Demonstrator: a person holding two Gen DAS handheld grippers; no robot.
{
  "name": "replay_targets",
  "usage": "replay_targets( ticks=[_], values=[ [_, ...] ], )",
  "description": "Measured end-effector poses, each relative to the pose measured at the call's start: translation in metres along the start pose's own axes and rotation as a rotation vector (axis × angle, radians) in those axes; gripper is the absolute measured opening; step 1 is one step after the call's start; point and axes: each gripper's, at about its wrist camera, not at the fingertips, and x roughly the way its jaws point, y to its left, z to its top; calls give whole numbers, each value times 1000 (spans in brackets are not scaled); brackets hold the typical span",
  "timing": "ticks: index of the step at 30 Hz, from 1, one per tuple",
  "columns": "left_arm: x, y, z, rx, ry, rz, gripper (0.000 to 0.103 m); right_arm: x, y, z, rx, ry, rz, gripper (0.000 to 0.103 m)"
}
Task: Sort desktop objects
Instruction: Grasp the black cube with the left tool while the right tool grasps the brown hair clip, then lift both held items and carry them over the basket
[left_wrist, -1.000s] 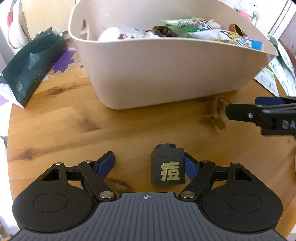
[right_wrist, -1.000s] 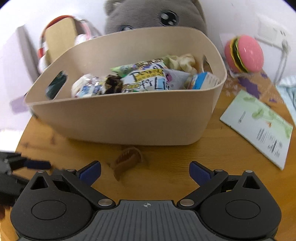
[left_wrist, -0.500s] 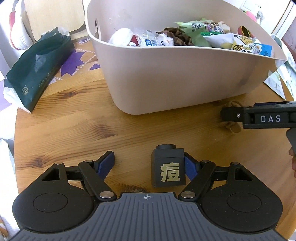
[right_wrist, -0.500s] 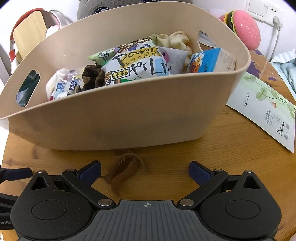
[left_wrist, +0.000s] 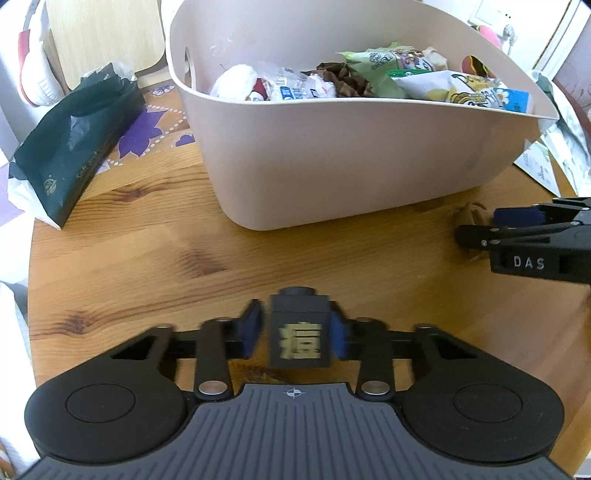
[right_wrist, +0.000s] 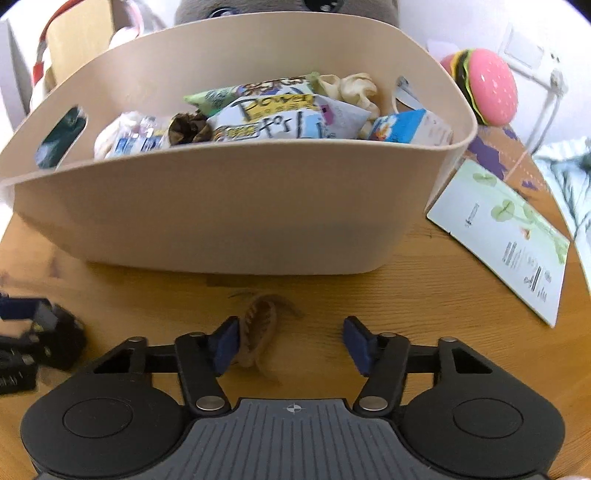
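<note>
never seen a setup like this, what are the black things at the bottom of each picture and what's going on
Those are two hand-held grippers, each with a camera looking along its two blue-padded fingers. One picture is from the left gripper, the other from the right gripper. Both hover over a wooden table in front of a beige basket full of snack packets. The left jaws have just been closing around a small black block with a gold character; a small gap shows at one pad. The right jaws have just been closing too, around a brown hair claw lying on the table, not yet gripped.
</note>
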Motion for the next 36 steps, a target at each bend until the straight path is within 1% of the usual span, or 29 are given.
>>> replay_targets(
  ticks=[4,6,7,10,17,22,23,36],
  values=[
    [-2,1,-3,-11,-7,-12,32,-4,6,-6,-55,-7,16,36],
    [-3,1,-6,-14,-9,-18,32,-6,8,-10,-80,-6,26,20],
    [-4,1,-7,-13,-10,-21,32,-7,9,-11,-89,-3,30,17],
    [-6,3,-11,-14,-10,-22,32,-8,13,-12,-86,1,38,17],
    [-16,6,-15,-24,-26,-33,32,-25,5,-22,-64,-11,72,17],
    [-31,6,-15,-14,-49,-53,32,-50,0,-28,-63,-48,106,17],
    [-34,6,-15,-10,-55,-59,32,-51,4,-25,-66,-56,110,17],
    [-78,15,-13,23,-129,-98,32,-120,-9,-22,-94,-155,151,17]
  ],
)
